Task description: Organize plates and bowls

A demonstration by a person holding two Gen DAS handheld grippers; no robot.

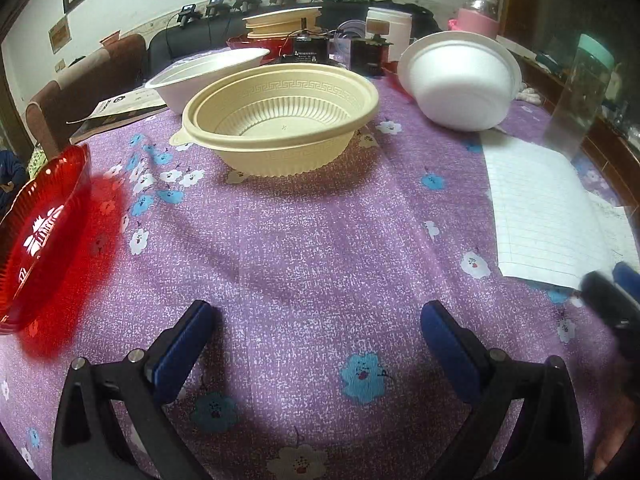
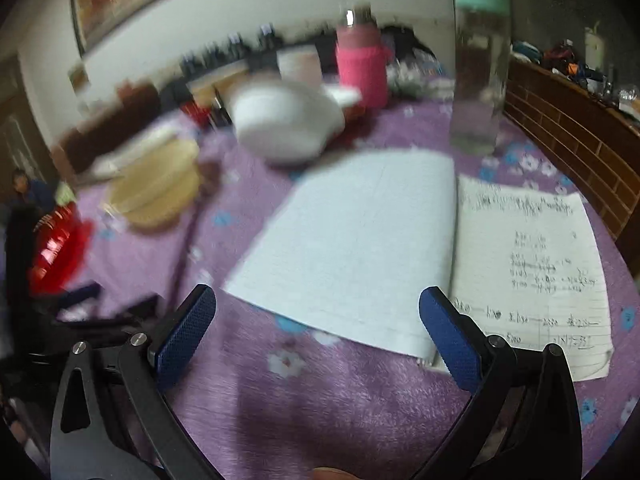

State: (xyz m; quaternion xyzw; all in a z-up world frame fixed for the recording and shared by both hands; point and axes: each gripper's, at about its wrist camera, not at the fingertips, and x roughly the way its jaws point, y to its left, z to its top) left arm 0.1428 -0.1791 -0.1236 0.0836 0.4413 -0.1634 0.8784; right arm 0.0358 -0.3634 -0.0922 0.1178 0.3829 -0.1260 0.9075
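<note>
A beige ribbed bowl (image 1: pixel 280 120) stands upright ahead of my left gripper (image 1: pixel 316 320), which is open and empty over the purple cloth. A white foam bowl (image 1: pixel 460 80) lies tipped at the back right. Another white bowl (image 1: pixel 204 76) stands behind the beige one. A red translucent plate (image 1: pixel 40 232) is at the left edge. My right gripper (image 2: pixel 316 312) is open and empty above an open notebook (image 2: pixel 360 240). In the blurred right wrist view the white bowl (image 2: pixel 284 124), the beige bowl (image 2: pixel 156 188) and the red plate (image 2: pixel 60 248) show to the left.
A stack of beige bowls (image 1: pixel 280 24), a white jar (image 1: pixel 388 28) and a pink flask (image 2: pixel 362 68) stand at the back. A clear jar with a green lid (image 2: pixel 480 68) stands by the notebook. A booklet (image 1: pixel 120 108) lies at the back left.
</note>
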